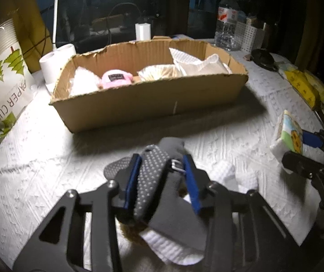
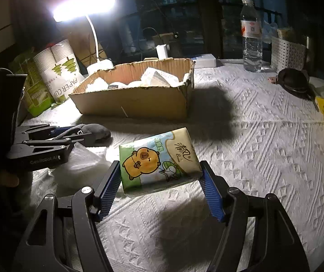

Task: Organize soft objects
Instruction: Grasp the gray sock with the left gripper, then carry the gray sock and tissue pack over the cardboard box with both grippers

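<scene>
My left gripper (image 1: 162, 158) is shut on a grey soft item with a dotted sole (image 1: 152, 176), low over the white textured cloth (image 1: 48, 170). White folded cloths (image 1: 225, 172) lie under and beside it. The right wrist view shows that gripper (image 2: 71, 133) at the left, with the grey item (image 2: 98, 132) sticking out ahead of it. My right gripper (image 2: 159, 165) is shut on a tissue pack with a cartoon animal (image 2: 157, 156), one pad on each side and a shadow beneath. The pack (image 1: 289, 131) also shows at the right. Behind stands a torn cardboard box (image 1: 148, 104) holding a pink plush (image 1: 116, 79) and white soft things.
A pack of paper cups (image 1: 3, 72) and white rolls (image 1: 48, 65) stand left of the box. A lit desk lamp (image 2: 85, 6) shines from the back left. A water bottle (image 1: 226, 20), a white basket (image 1: 250, 36), a dark object (image 1: 263, 57) and yellow packs (image 1: 302, 83) line the right.
</scene>
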Available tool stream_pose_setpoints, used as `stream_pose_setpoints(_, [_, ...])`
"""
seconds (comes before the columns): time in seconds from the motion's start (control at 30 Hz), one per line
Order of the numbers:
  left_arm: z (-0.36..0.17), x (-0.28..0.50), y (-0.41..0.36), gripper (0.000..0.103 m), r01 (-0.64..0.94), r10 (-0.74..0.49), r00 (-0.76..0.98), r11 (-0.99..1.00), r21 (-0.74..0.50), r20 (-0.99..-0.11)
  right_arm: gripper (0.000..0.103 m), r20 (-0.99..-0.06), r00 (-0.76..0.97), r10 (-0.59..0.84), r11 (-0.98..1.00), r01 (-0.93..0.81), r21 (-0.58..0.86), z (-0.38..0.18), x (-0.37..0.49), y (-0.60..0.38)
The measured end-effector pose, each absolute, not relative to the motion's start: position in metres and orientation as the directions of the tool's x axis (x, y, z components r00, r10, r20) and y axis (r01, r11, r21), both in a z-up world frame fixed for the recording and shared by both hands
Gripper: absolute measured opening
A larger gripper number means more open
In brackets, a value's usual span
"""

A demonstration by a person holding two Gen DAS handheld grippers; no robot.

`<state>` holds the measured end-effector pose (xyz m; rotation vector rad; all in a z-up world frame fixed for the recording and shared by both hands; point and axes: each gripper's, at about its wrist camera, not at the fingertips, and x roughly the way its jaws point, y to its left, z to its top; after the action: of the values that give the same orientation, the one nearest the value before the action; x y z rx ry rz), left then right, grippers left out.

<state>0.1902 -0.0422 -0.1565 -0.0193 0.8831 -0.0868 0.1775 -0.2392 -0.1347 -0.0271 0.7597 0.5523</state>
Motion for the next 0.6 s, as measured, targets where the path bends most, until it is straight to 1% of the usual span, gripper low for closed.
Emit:
stream_pose_setpoints(0.03, [-0.155, 0.189, -0.042, 0.035, 0.069, -0.087, 0.635, 0.996, -0.056, -0.768, 0.071, -0.659, 0.592, 0.464, 0.858, -0.485, 0.168, -0.133, 0.178, -0.238])
stream_pose_setpoints(0.1, [-0.151, 0.187, -0.04, 0.034, 0.069, -0.091, 0.645, 0.996, -0.06, -0.759, 0.071, -0.657, 0.595, 0.462, 0.858, -0.487, 0.162, -0.131, 0.177, -0.236])
stream_pose_setpoints(0.6, [-0.1, 0.153, -0.018, 0.033, 0.066, -0.103, 0.749, 0.995, -0.081, -0.655, 0.071, -0.63, 0.628, 0.458, 0.847, -0.523, 0.094, -0.098, 0.163, -0.208])
